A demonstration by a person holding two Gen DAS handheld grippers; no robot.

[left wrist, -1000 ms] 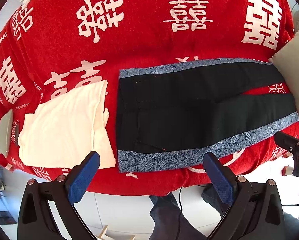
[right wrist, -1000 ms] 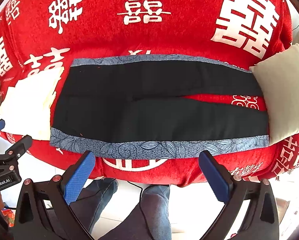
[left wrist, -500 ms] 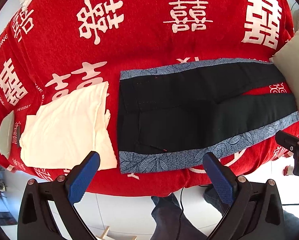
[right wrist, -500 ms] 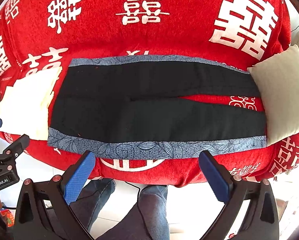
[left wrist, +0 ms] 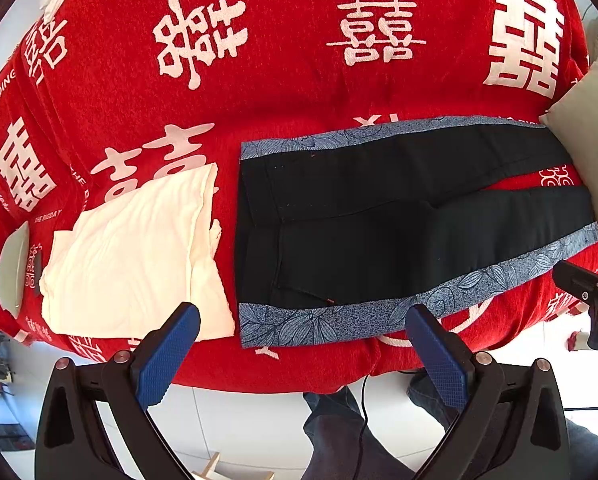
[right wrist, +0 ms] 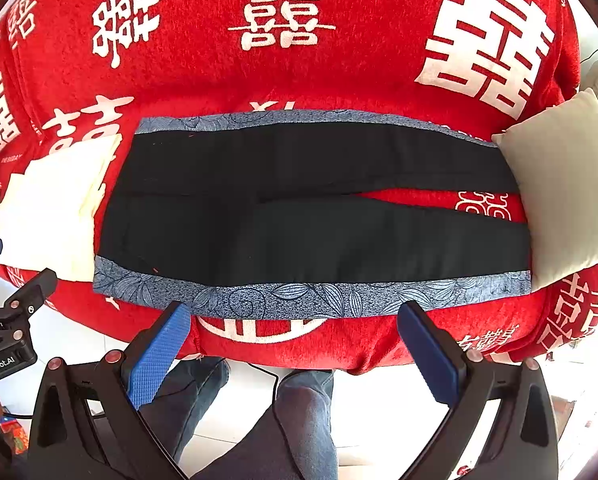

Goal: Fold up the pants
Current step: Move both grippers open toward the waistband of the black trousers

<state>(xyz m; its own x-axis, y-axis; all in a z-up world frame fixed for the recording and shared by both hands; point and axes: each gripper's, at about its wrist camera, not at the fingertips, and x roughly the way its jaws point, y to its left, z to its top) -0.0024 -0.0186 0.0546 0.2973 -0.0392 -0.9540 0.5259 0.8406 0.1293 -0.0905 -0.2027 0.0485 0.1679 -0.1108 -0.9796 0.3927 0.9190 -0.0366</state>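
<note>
Black pants (left wrist: pixel 379 232) (right wrist: pixel 299 208) with blue leaf-patterned side stripes lie flat on a red bed cover, waistband to the left, both legs running right with a small gap between them. My left gripper (left wrist: pixel 303 350) hovers open above the bed's near edge, in front of the waist end. My right gripper (right wrist: pixel 295 344) also stands open with nothing between its blue pads, in front of the near leg's blue stripe (right wrist: pixel 319 294). The leg ends reach a pillow at the right.
A folded cream garment (left wrist: pixel 139 256) (right wrist: pixel 55 208) lies left of the waistband. A pale pillow (right wrist: pixel 563 184) (left wrist: pixel 591 152) sits at the right against the leg ends. The red cover (left wrist: pixel 283 80) with white characters spreads beyond. A person's jeans-clad legs (right wrist: pixel 299 420) stand on white floor tiles below.
Both views have drifted slightly toward the bed; the pants sit marginally lower in frame. Both grippers stay open and hold nothing.
</note>
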